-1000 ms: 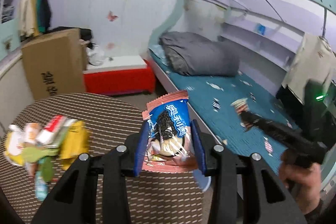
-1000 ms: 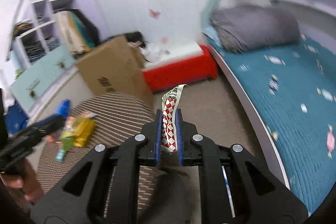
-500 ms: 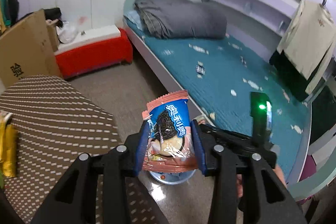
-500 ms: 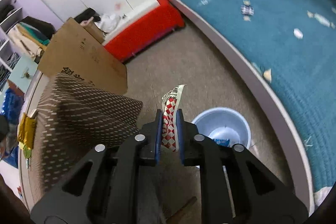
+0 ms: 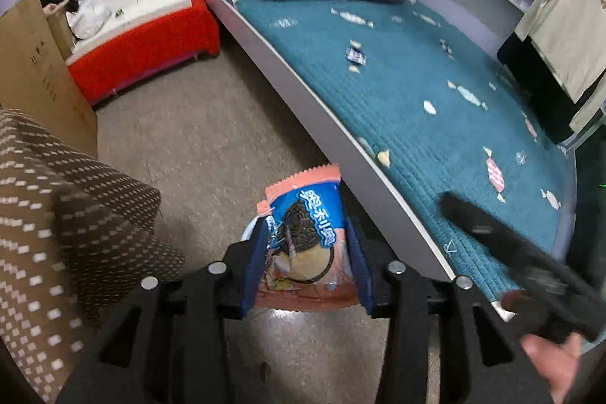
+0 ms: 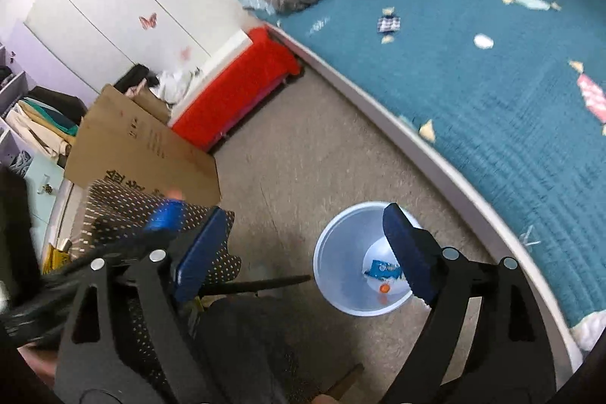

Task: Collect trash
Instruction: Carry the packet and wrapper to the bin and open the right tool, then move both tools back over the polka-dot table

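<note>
Pinching a cookie wrapper (image 5: 308, 245) upright, the left tongs (image 5: 306, 254) hover over the bin (image 6: 341, 252); right tongs (image 6: 303, 252), just spread, hold nothing.

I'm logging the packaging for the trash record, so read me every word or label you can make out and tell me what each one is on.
"奥利奥": white characters on the blue cookie wrapper between the left gripper fingers.
Cardboard box: dark printed characters on its side, too blurred to read.
Blue wrapper in the bin: white print, too small to read.
Nothing else is legible.
</note>
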Tool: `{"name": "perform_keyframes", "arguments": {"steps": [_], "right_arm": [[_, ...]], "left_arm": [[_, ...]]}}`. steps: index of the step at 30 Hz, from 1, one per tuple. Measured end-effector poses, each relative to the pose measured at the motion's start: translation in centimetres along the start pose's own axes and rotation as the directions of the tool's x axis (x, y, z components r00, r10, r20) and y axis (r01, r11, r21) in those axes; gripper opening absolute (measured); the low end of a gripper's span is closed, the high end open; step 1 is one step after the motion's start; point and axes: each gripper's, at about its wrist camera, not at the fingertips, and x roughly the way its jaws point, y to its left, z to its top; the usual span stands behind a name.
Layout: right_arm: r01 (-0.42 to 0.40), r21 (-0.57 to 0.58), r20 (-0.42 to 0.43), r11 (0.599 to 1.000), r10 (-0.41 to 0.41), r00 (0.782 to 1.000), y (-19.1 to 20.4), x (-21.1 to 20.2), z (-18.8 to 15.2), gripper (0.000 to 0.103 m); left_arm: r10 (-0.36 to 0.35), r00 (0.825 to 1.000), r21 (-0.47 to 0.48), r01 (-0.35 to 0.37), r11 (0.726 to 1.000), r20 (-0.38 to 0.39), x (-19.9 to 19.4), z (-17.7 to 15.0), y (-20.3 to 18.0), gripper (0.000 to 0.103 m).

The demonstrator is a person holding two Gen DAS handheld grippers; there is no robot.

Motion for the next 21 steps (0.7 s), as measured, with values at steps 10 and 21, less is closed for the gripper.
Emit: {"name": "perform_keyframes", "arguments": {"steps": [10, 21], "right_arm": [[0.01, -0.009, 0.062, 1.0, -0.009, 0.998, 1.0, -3.2, -0.3, 0.097], [0.003, -0.036, 0.173, 0.999, 0.003, 0.985, 5.5, -8.5, -0.2, 0.097]], "left_arm": [[0.052, 0.994, 0.008, -0.052, 0.999, 0.094, -2.5, 0.0, -1.3, 0.094], [0.169, 0.934, 0.006, -0.18, 0.984, 0.314, -13.3, -2.0, -1.4, 0.095]]}}
